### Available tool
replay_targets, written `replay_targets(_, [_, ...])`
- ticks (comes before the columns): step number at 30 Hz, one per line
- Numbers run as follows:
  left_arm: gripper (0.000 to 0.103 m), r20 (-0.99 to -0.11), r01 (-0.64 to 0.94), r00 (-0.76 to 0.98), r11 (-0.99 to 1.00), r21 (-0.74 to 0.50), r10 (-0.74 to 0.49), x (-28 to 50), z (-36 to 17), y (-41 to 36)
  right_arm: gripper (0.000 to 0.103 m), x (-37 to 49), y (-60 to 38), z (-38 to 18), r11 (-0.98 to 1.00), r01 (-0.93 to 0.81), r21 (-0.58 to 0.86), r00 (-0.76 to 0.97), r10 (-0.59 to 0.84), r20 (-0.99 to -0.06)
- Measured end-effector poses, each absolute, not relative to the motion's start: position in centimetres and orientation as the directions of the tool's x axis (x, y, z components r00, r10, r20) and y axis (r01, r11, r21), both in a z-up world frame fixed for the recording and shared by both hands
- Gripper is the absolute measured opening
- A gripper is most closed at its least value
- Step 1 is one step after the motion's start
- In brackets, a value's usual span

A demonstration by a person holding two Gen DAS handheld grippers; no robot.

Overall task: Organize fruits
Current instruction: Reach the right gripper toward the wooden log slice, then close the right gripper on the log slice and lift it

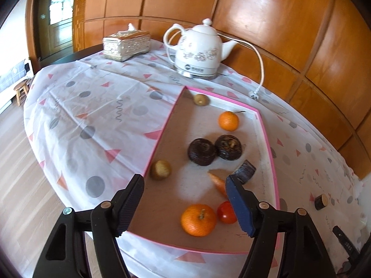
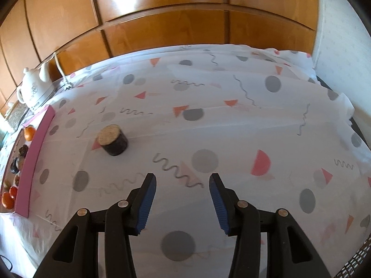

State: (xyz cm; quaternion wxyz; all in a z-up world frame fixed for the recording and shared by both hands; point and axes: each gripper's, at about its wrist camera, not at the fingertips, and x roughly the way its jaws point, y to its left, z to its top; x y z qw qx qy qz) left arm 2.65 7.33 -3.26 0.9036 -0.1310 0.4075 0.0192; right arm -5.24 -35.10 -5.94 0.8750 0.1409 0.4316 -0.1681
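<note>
A shallow pink-rimmed tray (image 1: 160, 139) lies on the patterned tablecloth. In it are two oranges (image 1: 198, 220) (image 1: 228, 121), a red tomato (image 1: 226, 212), a carrot (image 1: 217, 181), two dark round fruits (image 1: 201, 151) (image 1: 228, 147), two brownish kiwis (image 1: 160, 170) (image 1: 201, 99) and a dark cut piece (image 1: 244, 171). My left gripper (image 1: 185, 185) is open and empty above the tray's near half. A dark stubby cylinder with a pale cut top (image 2: 112, 140) lies on the cloth right of the tray (image 2: 34, 159); it also shows in the left wrist view (image 1: 321, 201). My right gripper (image 2: 182, 185) is open and empty, hovering over bare cloth near and right of the cylinder.
A white ceramic kettle (image 1: 199, 48) with a cord and plug (image 1: 255, 93) stands behind the tray. A silver tissue box (image 1: 126, 45) sits at the back left. Wooden wall panels run behind the table. The table's left edge drops to a wooden floor.
</note>
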Motion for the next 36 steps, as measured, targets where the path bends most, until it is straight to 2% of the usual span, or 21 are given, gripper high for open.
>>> replay_targets(5, [0.074,-0.745,-0.183,0.664,0.954,-0.236,-0.057,2.4,-3.4,8.6,0.049,-3.9,-33.8,-5.5,0.925,0.361,0.117,0.587,-0.128,-0.8])
replay_targets(10, [0.074,-0.747,-0.211,0.663,0.949,-0.236,-0.038,2.0,-3.4,9.7,0.06,-2.0,-32.0,-5.2,0.953,0.279,0.119,0.598,-0.076,-0.798])
replay_targets(24, [0.075,-0.769,-0.312,0.639,0.917,-0.247,0.01,0.9,-4.6,13.2,0.06,4.6,-29.2,-7.1,0.985,0.172,0.009,0.532,-0.085,-0.842])
replay_targets(26, [0.075,-0.77,-0.319,0.638,0.914,-0.251,0.011,0.9,-4.7,13.5,0.055,4.9,-29.1,-7.2,0.986,0.167,-0.005,0.528,-0.093,-0.844])
replay_targets(28, [0.075,-0.77,-0.322,0.638,0.912,-0.255,0.01,0.8,-4.8,13.7,0.046,5.1,-29.0,-7.4,0.987,0.16,-0.015,0.523,-0.098,-0.847])
replay_targets(30, [0.075,-0.77,-0.323,0.638,0.911,-0.258,0.009,0.8,-4.8,13.8,0.042,5.2,-29.0,-7.6,0.986,0.164,-0.028,0.516,-0.11,-0.85])
replay_targets(31, [0.075,-0.77,-0.324,0.638,0.91,-0.259,0.008,0.8,-4.8,13.8,0.035,5.4,-29.0,-7.7,0.986,0.166,-0.033,0.513,-0.115,-0.851])
replay_targets(36, [0.075,-0.772,-0.329,0.635,0.906,-0.267,0.002,0.8,-5.0,14.1,0.036,5.5,-29.2,-7.6,0.988,0.152,-0.012,0.517,-0.09,-0.851])
